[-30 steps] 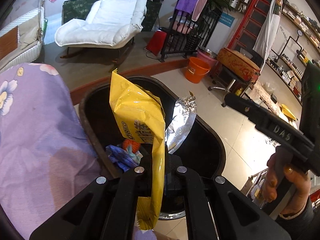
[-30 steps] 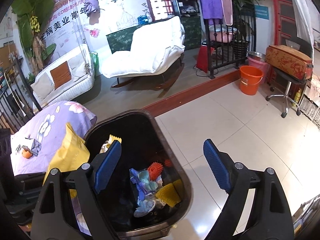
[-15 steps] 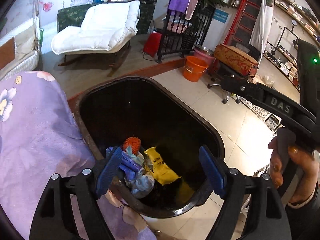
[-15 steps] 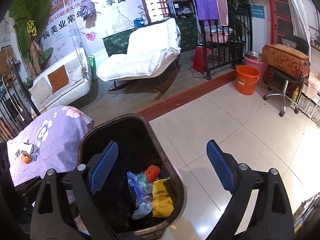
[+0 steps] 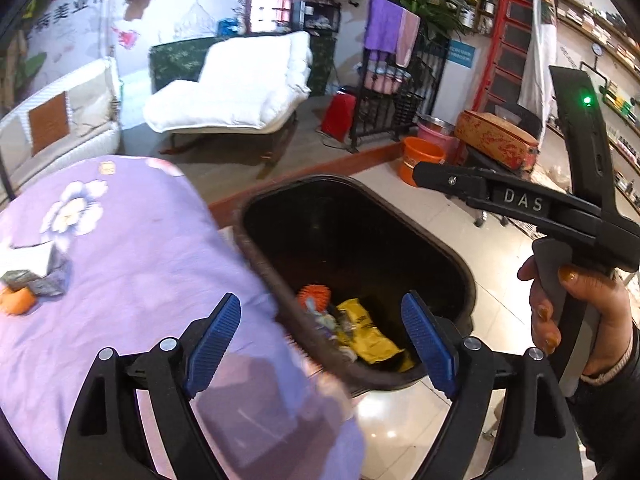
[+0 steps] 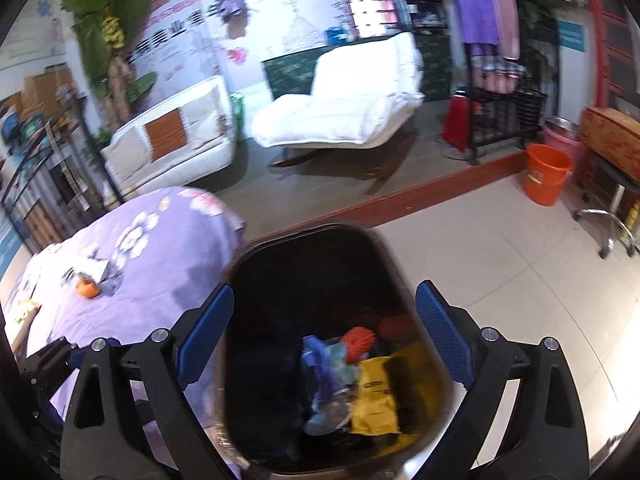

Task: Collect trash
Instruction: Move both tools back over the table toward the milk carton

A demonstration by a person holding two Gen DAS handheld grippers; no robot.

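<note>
Both tools gape wide, empty, above the bin point(image 6: 240, 264)

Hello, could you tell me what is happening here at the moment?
A person is collecting trash with two handheld grippers. Both the left gripper and right gripper are open and empty above the black plastic bin, where a yellow wrapper lies. An orange piece and crumpled foil remain on the purple floral cloth.
</note>
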